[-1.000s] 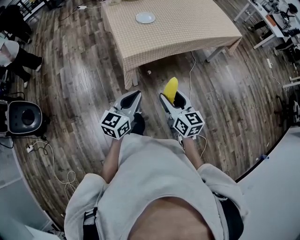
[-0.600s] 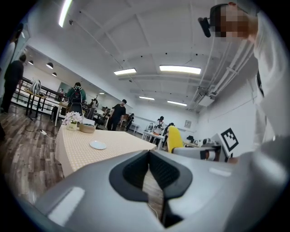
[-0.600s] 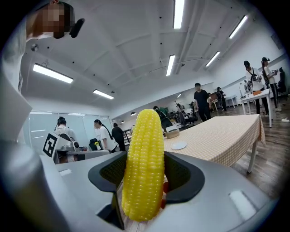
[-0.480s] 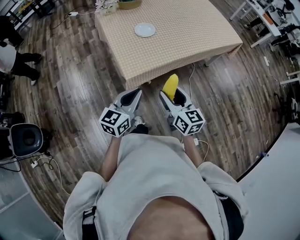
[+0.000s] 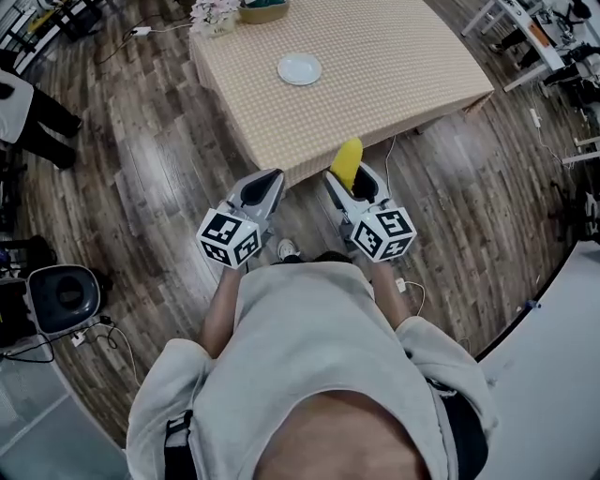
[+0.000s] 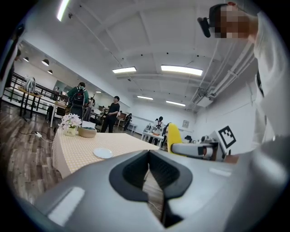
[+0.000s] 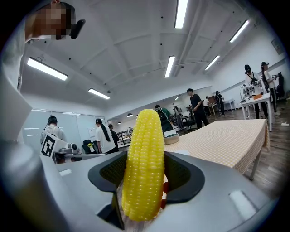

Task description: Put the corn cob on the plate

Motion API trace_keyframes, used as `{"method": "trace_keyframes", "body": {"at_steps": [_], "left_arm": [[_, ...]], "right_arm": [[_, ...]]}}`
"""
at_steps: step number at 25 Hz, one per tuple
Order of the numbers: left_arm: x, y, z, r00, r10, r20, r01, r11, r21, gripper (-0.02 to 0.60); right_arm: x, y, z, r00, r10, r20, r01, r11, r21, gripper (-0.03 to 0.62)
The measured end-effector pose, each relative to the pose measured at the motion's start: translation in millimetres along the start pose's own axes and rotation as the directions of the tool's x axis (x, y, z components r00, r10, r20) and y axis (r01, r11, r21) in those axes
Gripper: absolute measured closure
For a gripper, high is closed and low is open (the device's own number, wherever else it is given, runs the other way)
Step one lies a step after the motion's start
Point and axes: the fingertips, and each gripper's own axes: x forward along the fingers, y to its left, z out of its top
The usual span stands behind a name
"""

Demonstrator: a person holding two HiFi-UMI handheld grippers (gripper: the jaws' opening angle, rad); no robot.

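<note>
So the corn cob [image 7: 144, 167] is clamped in the right gripper [image 5: 357, 190], pinched low on its length between the two pads, and it's carried in the air just short of the table edge, not on anything yet. In the right gripper view its long axis is stood pretty much upright, tip up, with most of the cob left poking out above the jaws. The plate [image 5: 299, 68] is found well ahead of it, out on the checked table [image 5: 394, 56], and a bit to the left of where the right gripper is pointed, so a reach forward and slightly leftward over the table edge is probably what's called for, plus a tilt so the cob gets laid down flat rather than dropped on end. The left gripper [image 5: 260, 187] is held alongside with its jaws closed together and nothing pinched in them; the plate is lined up roughly between the two grippers. Count-wise: one cob, one plate, one table, two grippers, plus one bowl [image 5: 262, 9] and one little flower pot [image 5: 214, 14] parked at the table's far end.
</note>
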Motion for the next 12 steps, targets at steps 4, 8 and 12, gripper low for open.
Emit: {"method": "trace_keyframes", "body": {"at_steps": [4, 8, 12], "left_arm": [[-1, 14, -9, 1.000, 0.000, -0.019, 0.000, 1.000, -0.018, 0.574], [4, 20, -12, 1.000, -0.006, -0.028, 0.005, 1.000, -0.025, 0.574], [16, 26, -13, 1.000, -0.007, -0.030, 0.006, 1.000, -0.025, 0.574]], "right_arm": [[13, 0, -7, 1.000, -0.009, -0.013, 0.009, 1.000, 0.002, 0.341], [21, -3, -8, 1.000, -0.011, -0.017, 0.011, 1.000, 0.005, 0.341], [28, -13, -9, 1.000, -0.011, -0.017, 0.012, 1.000, 0.011, 0.341]]}}
